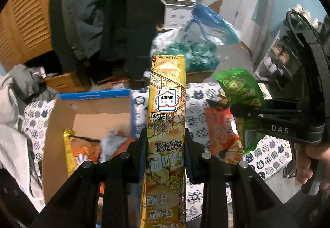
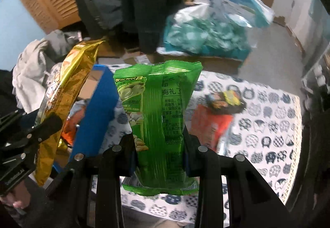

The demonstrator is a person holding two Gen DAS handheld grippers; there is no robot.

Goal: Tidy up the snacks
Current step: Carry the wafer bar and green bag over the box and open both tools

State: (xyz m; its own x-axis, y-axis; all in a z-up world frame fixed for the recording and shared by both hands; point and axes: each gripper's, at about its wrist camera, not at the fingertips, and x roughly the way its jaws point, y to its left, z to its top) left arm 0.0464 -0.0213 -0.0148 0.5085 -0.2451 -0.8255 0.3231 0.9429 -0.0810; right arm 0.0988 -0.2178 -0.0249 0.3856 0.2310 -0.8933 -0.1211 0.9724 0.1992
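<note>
My left gripper (image 1: 166,139) is shut on a long yellow snack bag (image 1: 167,104), which stands upright between its fingers, lifted above the cat-print cloth (image 1: 274,157). My right gripper (image 2: 157,141) is shut on a green snack bag (image 2: 158,108), also held up off the cloth. Each view shows the other hand's load: the green bag (image 1: 241,87) at the right in the left wrist view, the yellow bag (image 2: 64,93) at the left in the right wrist view. An orange-red snack bag (image 2: 212,120) with a dark packet (image 2: 225,103) on it lies on the cloth.
An open cardboard box (image 1: 92,112) with a blue rim holds several snack packs, left of the cloth. Beyond it are hanging dark clothes (image 1: 127,13), a pile of teal and blue plastic bags (image 2: 208,36), a wooden louvred door (image 1: 26,23) and a shelf rack (image 1: 282,58).
</note>
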